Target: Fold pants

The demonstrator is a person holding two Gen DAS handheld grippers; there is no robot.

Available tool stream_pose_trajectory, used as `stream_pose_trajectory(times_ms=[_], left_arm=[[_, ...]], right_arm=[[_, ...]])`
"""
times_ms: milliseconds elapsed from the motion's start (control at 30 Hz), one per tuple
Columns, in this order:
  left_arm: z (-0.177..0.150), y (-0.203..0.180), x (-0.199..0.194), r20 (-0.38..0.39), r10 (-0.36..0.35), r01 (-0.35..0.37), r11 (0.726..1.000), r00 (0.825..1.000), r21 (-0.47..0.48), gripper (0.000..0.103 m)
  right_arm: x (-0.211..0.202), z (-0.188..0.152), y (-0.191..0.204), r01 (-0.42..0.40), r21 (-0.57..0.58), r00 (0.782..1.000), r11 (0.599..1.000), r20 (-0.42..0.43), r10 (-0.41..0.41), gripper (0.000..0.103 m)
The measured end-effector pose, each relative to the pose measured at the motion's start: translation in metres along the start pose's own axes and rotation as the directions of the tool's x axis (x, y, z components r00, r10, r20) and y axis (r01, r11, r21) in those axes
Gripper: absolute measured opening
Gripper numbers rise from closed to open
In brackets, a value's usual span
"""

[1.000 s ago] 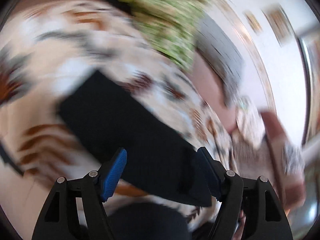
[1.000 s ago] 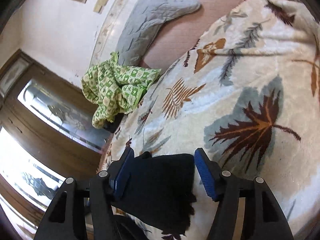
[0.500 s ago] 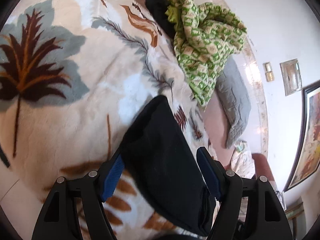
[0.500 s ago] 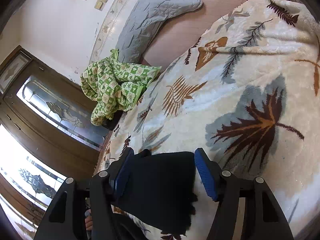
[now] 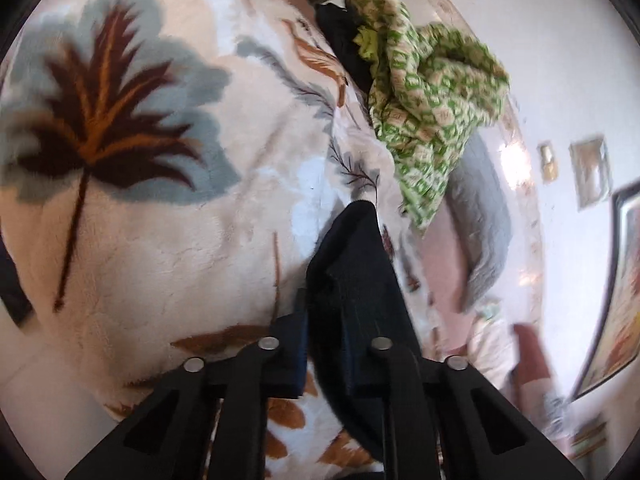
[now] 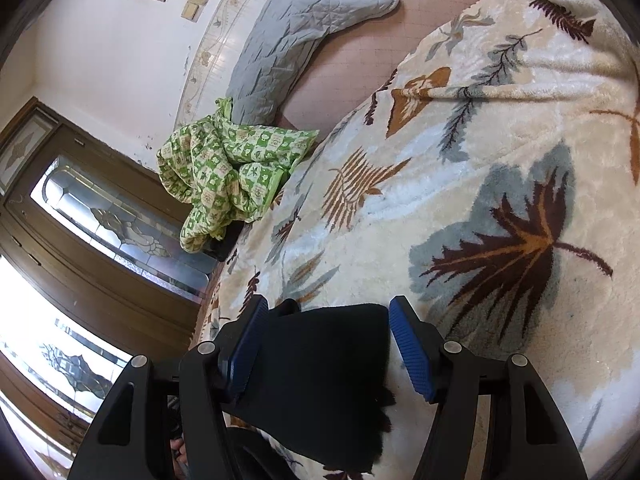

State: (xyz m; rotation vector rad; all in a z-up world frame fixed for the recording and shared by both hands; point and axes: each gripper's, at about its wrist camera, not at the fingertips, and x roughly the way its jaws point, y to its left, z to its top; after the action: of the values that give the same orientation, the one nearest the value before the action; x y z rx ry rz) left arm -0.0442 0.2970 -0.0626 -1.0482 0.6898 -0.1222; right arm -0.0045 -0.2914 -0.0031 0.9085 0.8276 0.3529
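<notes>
Pinching black pants (image 5: pixel 356 280), left tongs (image 5: pixel 326 344); right tongs (image 6: pixel 324 344) spread, over a leaf-print blanket (image 6: pixel 460 200), seemingly a bed.

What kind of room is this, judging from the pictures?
Most likely a bedroom at home: a bed under a leaf-patterned plush blanket, a crumpled green quilt near its edge, and framed pictures on the wall.

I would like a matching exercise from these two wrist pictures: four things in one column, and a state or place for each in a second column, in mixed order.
Things:
1. left gripper
2. right gripper
3. crumpled green checked cloth
4. grey quilted cover

States or places:
A. lying along the wall, on the pink sheet
B. open, black pants between its fingers
C. shut on the black pants
D. heaped at the edge of the cream leaf-patterned blanket

Pairs: 1-C, 2-B, 3-D, 4-A
</notes>
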Motion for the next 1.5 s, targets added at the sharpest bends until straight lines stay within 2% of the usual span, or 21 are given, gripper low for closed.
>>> stream_pose_trajectory(times_ms=[67,133,167,200,233,267,300,367,433,533,667,767,867,1500], left_arm=[[-0.004,-0.034,-0.007,0.04,0.11,-0.115,0.982,0.993,0.152,0.009],[-0.013,-0.071,-0.011,0.101,0.222,-0.243,0.918,0.97,0.312,0.009],[-0.022,-0.094,-0.012,0.149,0.281,-0.318,0.859,0.948,0.4,0.009],[-0.028,-0.107,-0.012,0.179,0.315,-0.362,0.82,0.932,0.443,0.009],[-0.038,-0.127,-0.012,0.231,0.362,-0.429,0.752,0.903,0.5,0.009],[-0.046,-0.14,-0.013,0.266,0.382,-0.465,0.709,0.885,0.53,0.009],[-0.058,-0.158,-0.014,0.314,0.403,-0.51,0.65,0.86,0.563,0.009],[-0.075,-0.181,-0.015,0.366,0.417,-0.554,0.582,0.832,0.595,0.009],[-0.091,-0.202,-0.015,0.404,0.435,-0.591,0.526,0.805,0.612,0.009],[-0.114,-0.228,-0.018,0.434,0.457,-0.625,0.467,0.776,0.625,0.009],[-0.136,-0.25,-0.02,0.465,0.483,-0.659,0.4,0.742,0.636,0.009],[-0.139,-0.258,-0.015,0.476,0.497,-0.675,0.377,0.725,0.635,0.009],[-0.14,-0.253,-0.006,0.465,0.518,-0.679,0.374,0.718,0.632,0.009],[-0.107,-0.221,0.014,0.417,0.54,-0.664,0.42,0.731,0.619,0.009]], right_arm=[[0.001,0.001,0.0,-0.011,0.008,1.0,1.0,-0.001,0.011,0.065],[0.0,0.002,-0.002,-0.026,0.019,1.0,0.999,-0.001,0.026,0.065],[-0.001,0.002,-0.004,-0.036,0.025,0.999,0.999,-0.001,0.036,0.065],[-0.001,0.002,-0.005,-0.047,0.033,0.999,0.998,-0.001,0.048,0.065],[-0.002,0.002,-0.007,-0.057,0.041,0.998,0.998,-0.001,0.057,0.065],[-0.003,0.002,-0.009,-0.068,0.049,0.998,0.996,-0.002,0.069,0.065],[-0.003,0.002,-0.011,-0.082,0.058,0.997,0.995,-0.003,0.082,0.065],[-0.004,0.003,-0.015,-0.112,0.076,0.994,0.991,-0.004,0.113,0.065],[-0.004,0.003,-0.019,-0.129,0.092,0.991,0.987,-0.009,0.131,0.065],[-0.003,0.002,-0.025,-0.157,0.123,0.987,0.98,-0.02,0.161,0.065],[0.001,0.003,-0.023,-0.164,0.103,0.985,0.981,-0.041,0.169,0.065],[0.003,0.003,-0.021,-0.161,0.091,0.985,0.983,-0.049,0.166,0.065],[0.002,0.003,-0.023,-0.165,0.105,0.984,0.981,-0.044,0.17,0.065],[0.001,0.003,-0.025,-0.129,0.11,0.99,0.985,-0.043,0.135,0.066]])
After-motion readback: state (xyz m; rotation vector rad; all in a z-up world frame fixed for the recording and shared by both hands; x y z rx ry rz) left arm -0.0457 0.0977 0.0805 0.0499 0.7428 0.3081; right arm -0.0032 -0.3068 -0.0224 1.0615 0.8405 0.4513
